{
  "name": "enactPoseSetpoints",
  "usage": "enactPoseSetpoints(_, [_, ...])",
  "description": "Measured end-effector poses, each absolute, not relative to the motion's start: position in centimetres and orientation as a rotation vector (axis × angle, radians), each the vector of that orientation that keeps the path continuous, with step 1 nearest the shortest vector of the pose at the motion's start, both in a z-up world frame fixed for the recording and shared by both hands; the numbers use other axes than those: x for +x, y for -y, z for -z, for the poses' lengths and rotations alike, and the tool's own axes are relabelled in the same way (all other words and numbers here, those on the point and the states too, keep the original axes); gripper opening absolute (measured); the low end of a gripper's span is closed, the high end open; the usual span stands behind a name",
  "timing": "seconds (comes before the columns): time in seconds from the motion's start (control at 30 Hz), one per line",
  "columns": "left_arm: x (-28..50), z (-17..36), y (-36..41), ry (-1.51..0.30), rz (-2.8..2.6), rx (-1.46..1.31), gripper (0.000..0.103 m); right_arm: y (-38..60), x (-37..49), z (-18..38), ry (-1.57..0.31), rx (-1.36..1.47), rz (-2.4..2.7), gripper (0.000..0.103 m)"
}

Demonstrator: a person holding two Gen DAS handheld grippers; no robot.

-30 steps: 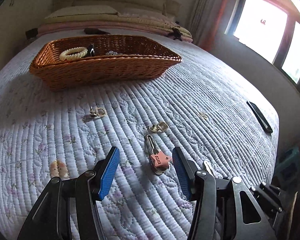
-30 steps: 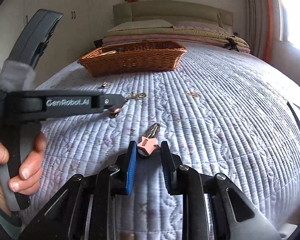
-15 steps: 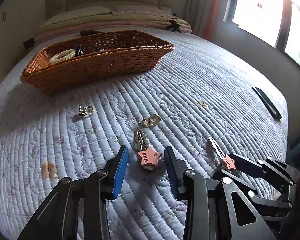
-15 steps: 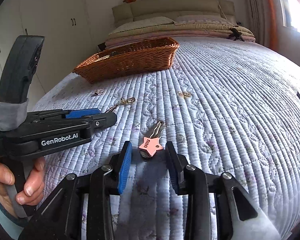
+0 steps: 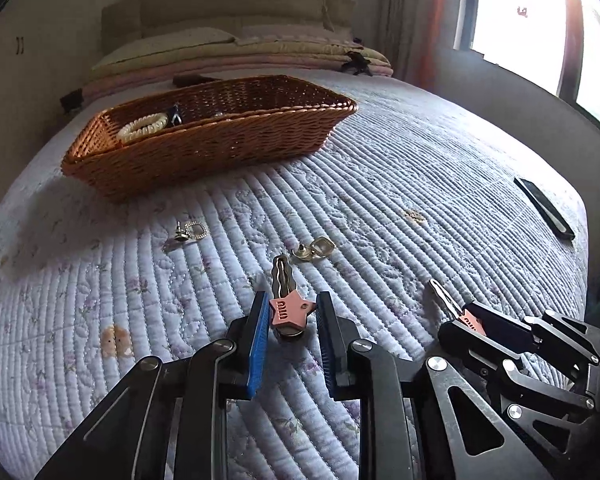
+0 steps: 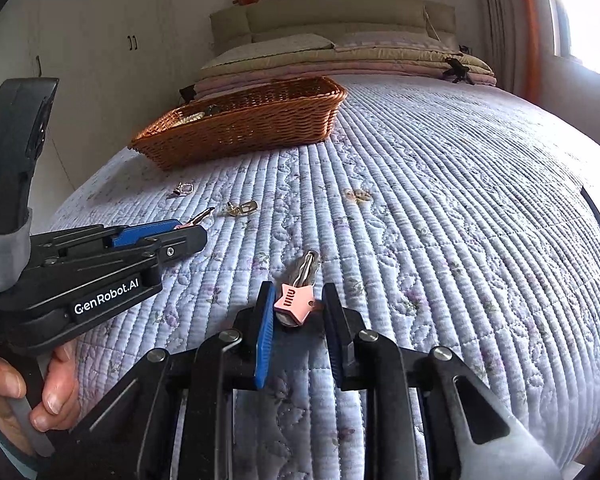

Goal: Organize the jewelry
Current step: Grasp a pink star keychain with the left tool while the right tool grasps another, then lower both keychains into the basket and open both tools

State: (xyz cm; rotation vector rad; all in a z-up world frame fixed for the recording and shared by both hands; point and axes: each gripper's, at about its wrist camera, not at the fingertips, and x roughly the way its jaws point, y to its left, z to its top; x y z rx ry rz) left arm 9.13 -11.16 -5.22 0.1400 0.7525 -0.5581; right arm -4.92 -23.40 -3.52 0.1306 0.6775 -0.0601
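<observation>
**Two star clips, two grippers**

Left gripper (image 5: 290, 322) parted, jaws flanking a pink star hair clip (image 5: 287, 312) lying on the quilt (image 5: 420, 184). Right gripper (image 6: 298, 312) likewise parted around its own star clip (image 6: 294, 303) (neither clamped). Two earrings (image 5: 316, 249) lie nearer the far wicker basket (image 5: 204, 152), which holds a pearl bracelet (image 5: 142, 127).

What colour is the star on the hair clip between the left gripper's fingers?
Pink star hair clip, clearest in the left wrist view.
</observation>
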Motion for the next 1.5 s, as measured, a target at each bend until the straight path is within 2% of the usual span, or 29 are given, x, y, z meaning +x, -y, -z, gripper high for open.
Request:
enactPoseSetpoints(0.37, [8.7, 0.9, 8.0, -0.615, 0.557, 0.015, 0.024, 23.5, -3.4, -2.2, -0.581, 0.093, -0.005, 0.026])
enactPoseSetpoints(0.57, [12.9, -3.5, 7.3, -0.555, 0.503, -0.032, 0.024, 23.9, 1.6, -6.8, -0.494, 0.058, -0.071, 0.026])
enactPoseSetpoints(0.7, [16.9, -4.5, 8.5, -0.554, 0.522, -0.07, 0.024, 24.6, 7.3, -8.5, -0.452, 0.054, -0.143, 0.026])
enactPoseSetpoints(0.9, [23.1, -2.4, 10.9, -0.603, 0.564, -0.073, 0.024, 26.6, 17.1, -6.3, -0.536, 0.138, -0.18, 0.026])
enactPoseSetpoints(1.07, [25.5, 0.2, 12.6, -0.63, 0.541, -0.034, 0.024, 26.9, 21.4, -4.2, -0.584, 0.145, -0.173, 0.026])
enactPoseSetpoints(1.23, [26.3, 2.5, 13.7, -0.682, 0.547, 0.004, 0.024, 27.3, 23.0, -2.3, -0.642, 0.151, -0.178, 0.026])
enactPoseSetpoints(1.5, [26.4, 2.4, 13.6, -0.681, 0.543, -0.001, 0.024, 27.1, 23.0, -1.6, -0.656, 0.135, -0.163, 0.026])
